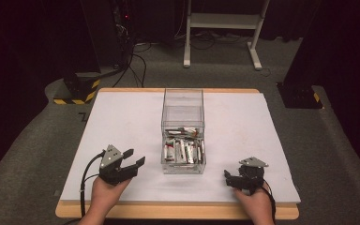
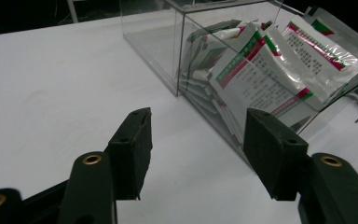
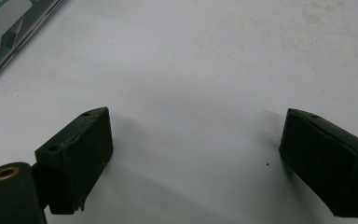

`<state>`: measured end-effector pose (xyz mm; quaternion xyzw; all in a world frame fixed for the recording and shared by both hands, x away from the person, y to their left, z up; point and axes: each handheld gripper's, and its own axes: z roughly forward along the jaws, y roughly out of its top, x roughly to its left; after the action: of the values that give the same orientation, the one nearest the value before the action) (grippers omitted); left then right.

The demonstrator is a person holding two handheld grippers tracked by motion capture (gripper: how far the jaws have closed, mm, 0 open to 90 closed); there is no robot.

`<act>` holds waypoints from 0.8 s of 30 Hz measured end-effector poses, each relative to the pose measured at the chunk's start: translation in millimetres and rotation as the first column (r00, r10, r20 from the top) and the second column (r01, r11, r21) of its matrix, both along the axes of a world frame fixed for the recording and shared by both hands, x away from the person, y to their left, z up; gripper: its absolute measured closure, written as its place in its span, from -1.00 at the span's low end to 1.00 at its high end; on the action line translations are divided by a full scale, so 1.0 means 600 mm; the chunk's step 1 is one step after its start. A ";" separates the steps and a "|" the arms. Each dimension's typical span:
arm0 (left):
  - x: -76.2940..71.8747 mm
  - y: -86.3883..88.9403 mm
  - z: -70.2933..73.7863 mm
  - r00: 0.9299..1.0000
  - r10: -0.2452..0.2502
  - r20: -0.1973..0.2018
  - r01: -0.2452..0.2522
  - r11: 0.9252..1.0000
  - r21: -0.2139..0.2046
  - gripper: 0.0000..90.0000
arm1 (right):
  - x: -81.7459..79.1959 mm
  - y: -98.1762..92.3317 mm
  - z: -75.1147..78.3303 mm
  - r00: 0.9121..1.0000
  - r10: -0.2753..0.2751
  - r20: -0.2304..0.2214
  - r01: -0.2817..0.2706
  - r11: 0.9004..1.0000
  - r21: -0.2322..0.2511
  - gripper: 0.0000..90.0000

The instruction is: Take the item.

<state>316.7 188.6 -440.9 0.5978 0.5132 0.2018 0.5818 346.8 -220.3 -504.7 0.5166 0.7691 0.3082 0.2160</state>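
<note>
A clear plastic box (image 1: 183, 110) stands mid-table, its near half packed with several white sachets (image 1: 183, 151) printed with red and green bands. In the left gripper view the sachets (image 2: 261, 77) lean against the box wall (image 2: 154, 42). My left gripper (image 1: 135, 158) rests at the front left, open, jaws aimed toward the box with nothing between them (image 2: 196, 144). Over at the front right sits my right gripper (image 1: 228, 179), open, with bare white table between its jaws (image 3: 193, 149). The box corner (image 3: 9, 28) shows at the upper left of the right gripper view.
A white sheet (image 1: 122, 122) covers the wooden table (image 1: 178, 211). Beyond the far edge are a white frame stand (image 1: 222, 28), black cables (image 1: 136, 65) and a yellow-black striped base (image 1: 77, 91) on grey carpet.
</note>
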 end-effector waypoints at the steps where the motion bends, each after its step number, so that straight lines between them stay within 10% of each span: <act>1: 0.000 -0.003 0.002 1.000 0.002 0.004 -0.002 1.000 -0.007 -0.05 | 0.000 0.000 0.000 1.000 0.000 0.000 0.000 1.000 0.000 -0.79; 24: 0.012 -0.063 0.018 0.999 -0.049 0.013 0.049 0.999 -0.009 -0.03 | 0.000 0.000 0.000 1.000 -0.001 0.004 0.001 1.000 -0.002 -0.79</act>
<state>323.8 150.5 -430.0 0.6061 0.4956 0.1890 0.5927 346.6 -220.3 -505.0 0.5159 0.7687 0.3087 0.2182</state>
